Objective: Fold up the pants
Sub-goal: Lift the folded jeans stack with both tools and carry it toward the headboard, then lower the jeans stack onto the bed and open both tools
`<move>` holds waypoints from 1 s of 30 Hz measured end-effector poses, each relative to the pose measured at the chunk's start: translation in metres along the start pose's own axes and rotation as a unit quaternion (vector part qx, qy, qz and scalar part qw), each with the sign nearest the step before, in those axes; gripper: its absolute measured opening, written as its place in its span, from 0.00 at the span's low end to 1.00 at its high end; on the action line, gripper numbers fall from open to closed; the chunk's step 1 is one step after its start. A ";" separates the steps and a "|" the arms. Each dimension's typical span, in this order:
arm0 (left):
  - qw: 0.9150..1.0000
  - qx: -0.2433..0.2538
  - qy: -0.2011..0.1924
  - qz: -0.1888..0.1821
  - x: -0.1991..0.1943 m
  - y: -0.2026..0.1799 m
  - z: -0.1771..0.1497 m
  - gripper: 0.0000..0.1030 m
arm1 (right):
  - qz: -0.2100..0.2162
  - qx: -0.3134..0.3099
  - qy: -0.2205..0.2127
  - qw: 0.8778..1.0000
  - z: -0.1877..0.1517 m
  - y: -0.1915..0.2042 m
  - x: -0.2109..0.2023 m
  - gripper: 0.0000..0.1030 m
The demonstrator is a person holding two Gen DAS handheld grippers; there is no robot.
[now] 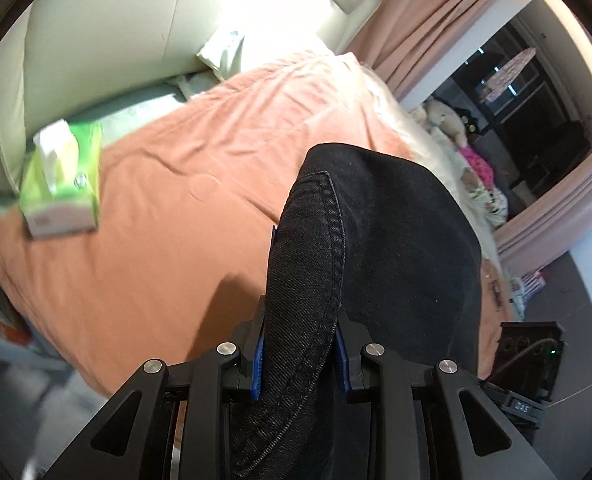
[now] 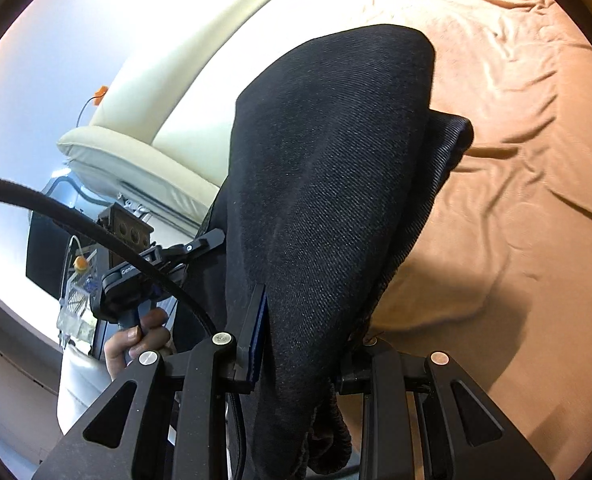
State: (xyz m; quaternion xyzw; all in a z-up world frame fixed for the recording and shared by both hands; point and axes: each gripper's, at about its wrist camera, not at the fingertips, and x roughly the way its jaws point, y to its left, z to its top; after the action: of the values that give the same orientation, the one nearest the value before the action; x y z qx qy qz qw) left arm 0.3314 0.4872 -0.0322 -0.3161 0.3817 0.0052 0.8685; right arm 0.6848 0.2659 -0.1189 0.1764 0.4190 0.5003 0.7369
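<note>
The black denim pants (image 1: 376, 240) hang lifted above an orange bedspread (image 1: 155, 240). My left gripper (image 1: 300, 320) is shut on a stitched hem edge of the pants, the cloth bunched between its blue pads. In the right wrist view my right gripper (image 2: 304, 340) is shut on another part of the black pants (image 2: 328, 160), which drape over and hide its right finger. The left gripper (image 2: 167, 256), held in a hand, shows at the left of that view beside the cloth.
A green tissue box (image 1: 61, 184) lies on the bed at the left. A cream headboard (image 1: 135, 20), a pillow (image 1: 223, 52), pink curtains (image 1: 436, 20), soft toys (image 1: 448, 120) and a black power strip (image 1: 532, 352) surround the bed. A black cable (image 2: 75, 216) arcs across the right wrist view.
</note>
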 end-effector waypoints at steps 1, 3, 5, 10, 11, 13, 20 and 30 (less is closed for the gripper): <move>1.000 0.002 0.002 0.006 0.003 0.004 0.004 0.28 | 0.002 0.000 0.003 1.000 0.002 -0.001 0.008 0.23; 1.000 0.003 0.006 0.015 0.010 0.015 0.012 0.28 | 0.001 -0.003 0.007 1.000 0.007 -0.005 0.023 0.23; 1.000 0.004 0.007 0.023 0.017 0.025 0.023 0.28 | 0.002 -0.003 0.010 1.000 0.012 -0.009 0.037 0.23; 0.999 0.009 0.017 0.048 0.039 0.040 0.041 0.28 | 0.001 -0.004 0.011 1.000 0.020 -0.021 0.062 0.23; 0.998 0.009 0.017 0.053 0.045 0.043 0.046 0.28 | 0.002 -0.003 0.011 1.000 0.020 -0.024 0.063 0.23; 0.998 0.013 0.016 0.067 0.054 0.048 0.052 0.28 | 0.003 0.003 0.010 1.000 0.024 -0.028 0.076 0.23; 0.990 -0.015 0.021 0.142 0.084 0.078 0.045 0.44 | -0.122 0.010 0.052 0.991 0.026 -0.056 0.121 0.47; 0.988 0.019 -0.016 0.154 0.070 0.042 0.014 0.44 | -0.146 -0.064 -0.003 0.987 0.026 -0.047 0.064 0.53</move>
State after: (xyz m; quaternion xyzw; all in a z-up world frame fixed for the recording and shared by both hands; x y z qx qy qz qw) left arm 0.3802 0.5126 -0.0948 -0.2367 0.4124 0.1366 0.8691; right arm 0.7432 0.3057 -0.1637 0.0677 0.4047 0.4130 0.8131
